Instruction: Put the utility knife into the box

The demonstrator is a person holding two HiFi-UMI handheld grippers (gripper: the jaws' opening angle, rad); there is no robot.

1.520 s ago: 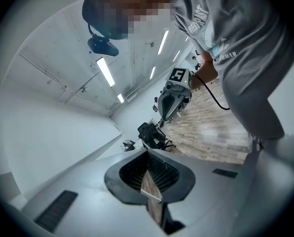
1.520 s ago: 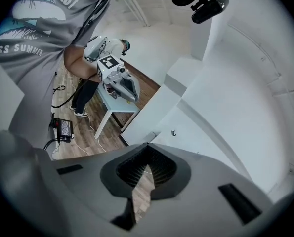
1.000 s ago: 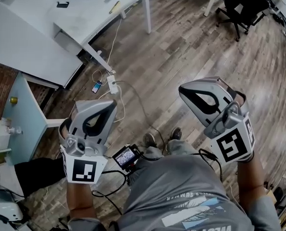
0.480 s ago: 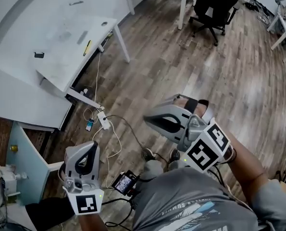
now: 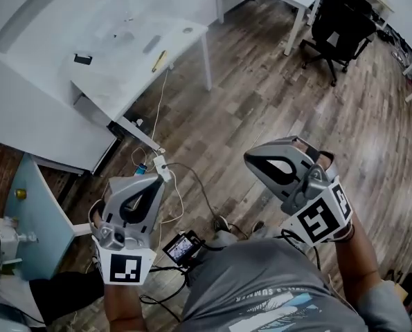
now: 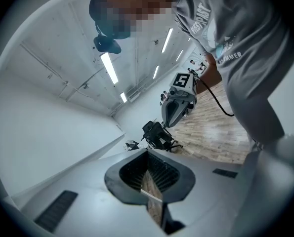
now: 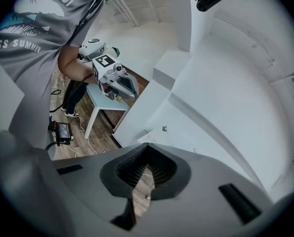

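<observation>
Jaws: both pairs closed tip to tip, nothing held | Pose: left gripper (image 5: 153,181) and right gripper (image 5: 253,162) held level, apart, over the wood floor (image 5: 261,95), aimed toward the white desk (image 5: 115,71) | Task: utility knife (image 5: 159,61) lies by the desk's near edge, well ahead | Room: bare floor between, power strip (image 5: 161,164) below the desk's edge.

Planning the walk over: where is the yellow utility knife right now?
Head view, upper left: the yellow utility knife lies on the white table near its right edge, beside a grey object.
</observation>
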